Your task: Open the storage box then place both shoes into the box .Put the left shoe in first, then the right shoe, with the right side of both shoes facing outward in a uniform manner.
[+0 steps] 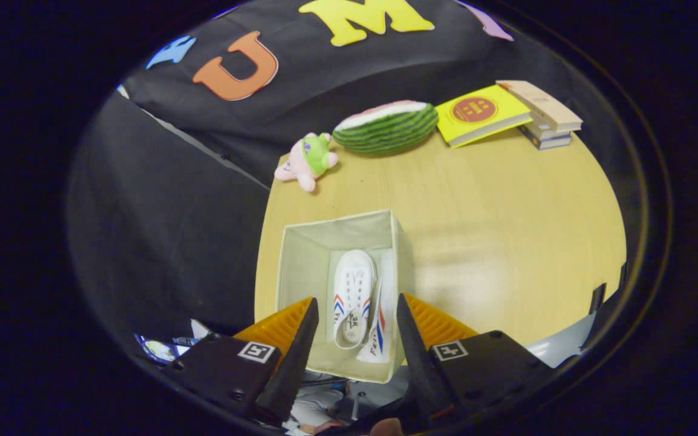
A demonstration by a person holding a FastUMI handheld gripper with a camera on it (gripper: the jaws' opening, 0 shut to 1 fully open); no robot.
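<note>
A pale wooden table fills the booth. The gripper hangs with fingers spread wide and empty above the open box, where two white shoes lie together between them. Well beyond sit a plush toy, a watermelon and books

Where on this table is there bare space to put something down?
The widest bare stretch of table lies between the storage box and the books. The far edge is crowded: plush toy, watermelon, books. The box holds both shoes; the open gripper hangs over it, fingers apart.
</note>
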